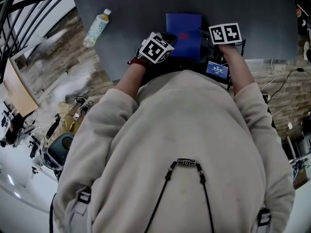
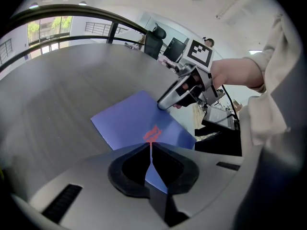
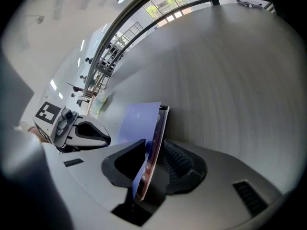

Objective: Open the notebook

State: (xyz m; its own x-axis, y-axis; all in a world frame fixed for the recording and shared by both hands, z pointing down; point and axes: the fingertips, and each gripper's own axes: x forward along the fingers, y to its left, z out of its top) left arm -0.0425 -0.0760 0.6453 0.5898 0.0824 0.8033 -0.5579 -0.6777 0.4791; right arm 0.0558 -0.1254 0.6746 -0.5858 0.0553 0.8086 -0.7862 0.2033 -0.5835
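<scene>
Jaws: you are holding the left gripper (image 2: 151,146) pinched together and the right gripper (image 3: 154,147) wide astride the notebook (image 1: 183,29).
Place: it is lying on the table (image 1: 262,18), seemingly closed.
Remaining: 1 cover lift.

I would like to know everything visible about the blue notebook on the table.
The notebook is a thin rectangle with a blue cover and a small red mark on it. It lies flat and looks closed on the grey table. Its right edge, showing pale pages, stands between the open jaws of the right gripper; the shut left gripper points at its cover.
</scene>
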